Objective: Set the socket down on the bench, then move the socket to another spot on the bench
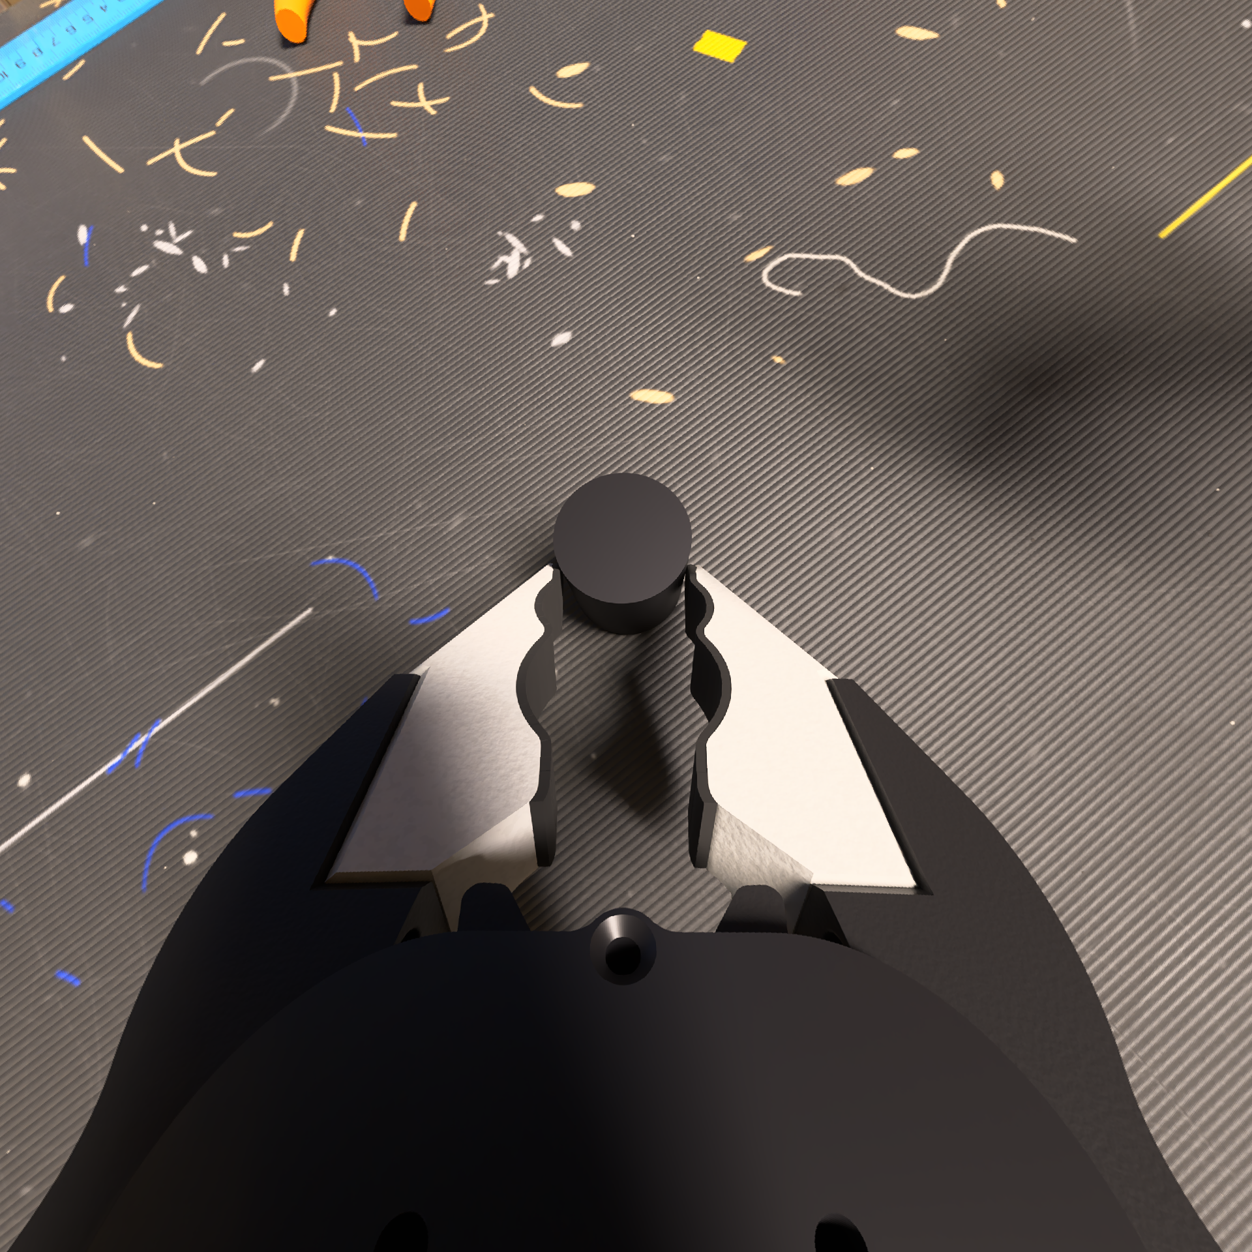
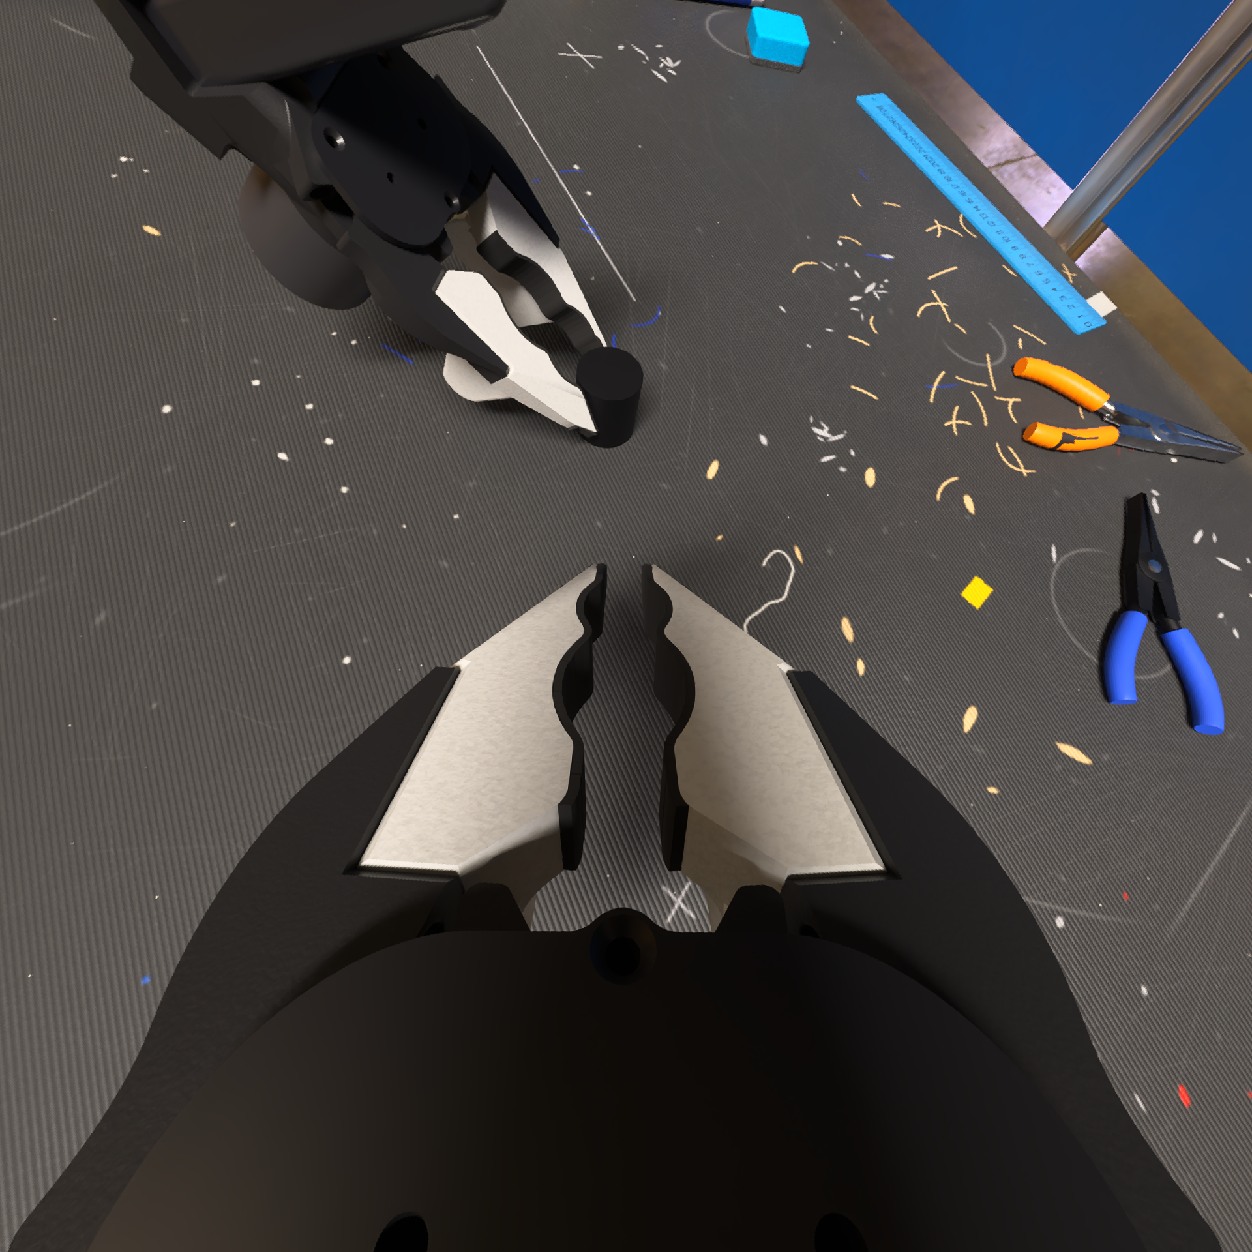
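Observation:
The socket point(image 1: 622, 535) is a short dark cylinder standing upright on the dark ribbed bench mat point(image 1: 948, 610). My left gripper point(image 1: 622, 576) is shut on the socket, with the two fingertips point(image 1: 557, 589) pressed on its sides. The right wrist view shows the same hold from the side: the socket point(image 2: 616, 379) touches the mat with the left gripper point(image 2: 595, 389) around it. My right gripper point(image 2: 623, 572) hovers nearer over the mat, its jaws nearly together with a narrow gap and nothing between them.
Orange-handled pliers point(image 2: 1084, 413) and blue-handled pliers point(image 2: 1158, 623) lie to the right. A blue ruler point(image 2: 975, 210) lies along the bench's far edge beside a metal pole point(image 2: 1152, 129). A cyan block point(image 2: 778, 37) sits at the back. A yellow chip point(image 2: 976, 591) and shavings litter the mat.

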`<state>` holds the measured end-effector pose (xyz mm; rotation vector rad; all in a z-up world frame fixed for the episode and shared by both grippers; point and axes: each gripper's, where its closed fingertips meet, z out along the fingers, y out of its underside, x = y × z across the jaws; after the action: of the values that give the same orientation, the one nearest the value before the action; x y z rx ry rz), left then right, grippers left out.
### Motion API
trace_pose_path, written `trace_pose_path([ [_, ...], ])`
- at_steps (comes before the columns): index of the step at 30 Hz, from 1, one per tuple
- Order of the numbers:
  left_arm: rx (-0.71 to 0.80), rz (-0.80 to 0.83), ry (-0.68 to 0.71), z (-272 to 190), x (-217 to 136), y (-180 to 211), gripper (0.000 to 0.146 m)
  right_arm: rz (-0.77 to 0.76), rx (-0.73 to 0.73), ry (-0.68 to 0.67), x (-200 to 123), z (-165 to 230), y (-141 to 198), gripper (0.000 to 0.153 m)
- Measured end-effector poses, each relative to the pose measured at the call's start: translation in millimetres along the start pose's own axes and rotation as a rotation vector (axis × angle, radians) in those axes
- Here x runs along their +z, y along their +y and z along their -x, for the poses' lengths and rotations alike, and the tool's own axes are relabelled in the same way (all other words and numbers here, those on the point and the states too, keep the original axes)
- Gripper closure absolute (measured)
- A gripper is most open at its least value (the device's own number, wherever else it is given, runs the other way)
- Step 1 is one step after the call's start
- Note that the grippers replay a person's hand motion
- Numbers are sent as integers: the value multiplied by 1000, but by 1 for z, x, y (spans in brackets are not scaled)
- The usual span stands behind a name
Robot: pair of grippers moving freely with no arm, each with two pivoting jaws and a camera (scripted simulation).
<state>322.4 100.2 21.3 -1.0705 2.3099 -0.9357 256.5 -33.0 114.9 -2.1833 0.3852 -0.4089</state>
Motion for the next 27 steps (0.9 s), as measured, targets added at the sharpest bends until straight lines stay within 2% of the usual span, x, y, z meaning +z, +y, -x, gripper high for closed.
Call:
trace_pose_path([
  [6,16,-9,-1,3,-2,-3,110,3,-3,1,0,0,0,143],
  [12,71,-69,34,-2,-36,-17,110,-6,0,10,-4,-3,-1,143],
  [16,124,-100,18,1,-50,-42,110,-3,-1,10,-2,-3,-1,143],
  [19,109,-94,71,0,-45,-64,110,0,-8,13,-3,-2,-2,143],
  [22,80,-135,152,-28,-38,-80,110,-6,-14,22,-6,-3,-4,143],
  [25,220,-107,61,-49,-24,-68,110,-12,-11,30,-10,-5,-5,143],
  [27,207,-96,116,-67,-18,-55,110,-17,-8,35,-13,-7,-4,143],
])
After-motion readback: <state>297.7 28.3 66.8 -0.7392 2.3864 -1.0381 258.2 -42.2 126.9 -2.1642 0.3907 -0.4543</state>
